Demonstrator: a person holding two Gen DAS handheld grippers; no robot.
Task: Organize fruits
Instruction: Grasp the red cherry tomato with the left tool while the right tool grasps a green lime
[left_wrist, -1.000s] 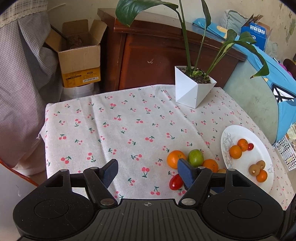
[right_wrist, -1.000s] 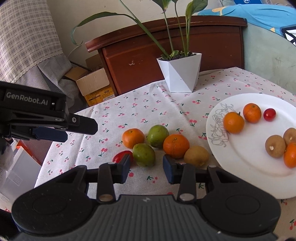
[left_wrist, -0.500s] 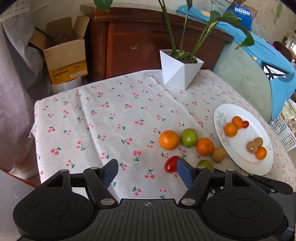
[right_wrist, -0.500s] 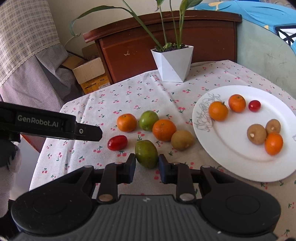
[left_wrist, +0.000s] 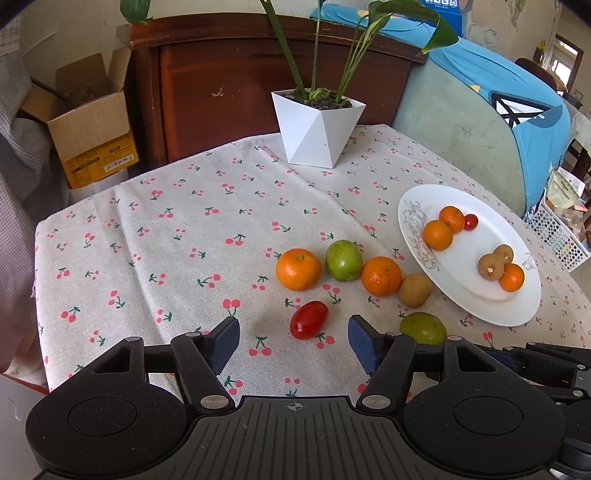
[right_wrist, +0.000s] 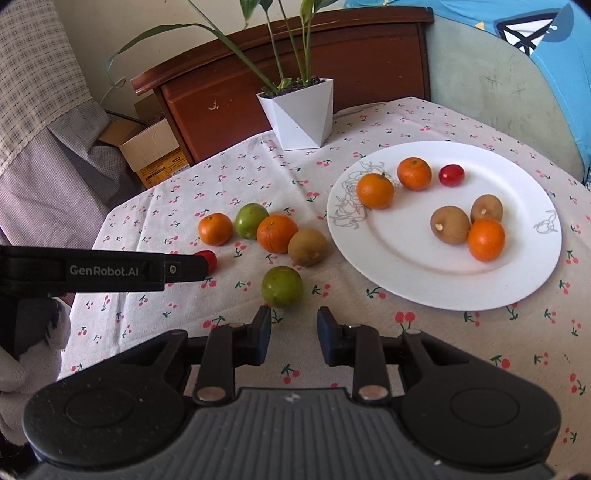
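Observation:
A red cherry tomato (left_wrist: 308, 319) lies on the cherry-print cloth just ahead of my left gripper (left_wrist: 293, 341), whose jaws are closing with the pads clear of it on both sides. A green fruit (right_wrist: 282, 286) sits just beyond my right gripper (right_wrist: 294, 332). Its jaws stand a narrow gap apart, opening slightly, with nothing between them. Two oranges (left_wrist: 298, 268), a second green fruit (left_wrist: 343, 259) and a kiwi (left_wrist: 414, 290) form a row on the cloth. The white plate (right_wrist: 406, 258) at the right holds three oranges, two kiwis and a cherry tomato.
A white faceted planter (left_wrist: 314, 136) with tall leaves stands at the table's far edge, in front of a brown wooden cabinet. A cardboard box (left_wrist: 92, 140) sits on the floor to the left. A gloved hand (right_wrist: 22, 350) holds the left gripper.
My left gripper came forward and down until the tomato lies between its fingertips, and its jaws narrowed. My right gripper narrowed its gap and drew back slightly from the green fruit.

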